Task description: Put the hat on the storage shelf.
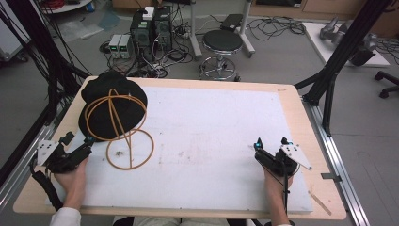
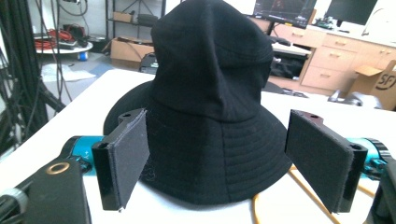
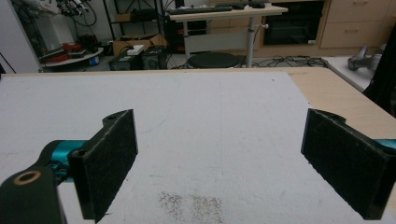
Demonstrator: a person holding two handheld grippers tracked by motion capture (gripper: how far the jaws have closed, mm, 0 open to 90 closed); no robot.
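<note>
Left claw (image 2: 224, 168), spread wide, faces the black hat (image 2: 210, 98) on its wire stand (image 1: 123, 134) at the bench's (image 1: 291, 101) ten o'clock, probably lining up to grip the brim, while the right claw (image 3: 224, 163) waits spread at four o'clock.

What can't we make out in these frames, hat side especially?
- Top of the wire stand: hidden under the black hat in the high view.
- Stand's base: cut off by the bottom edge in the left gripper view.
- Left tool to hat brim: touching or apart, too small in the high view.
- Hat's far side: unseen.
</note>
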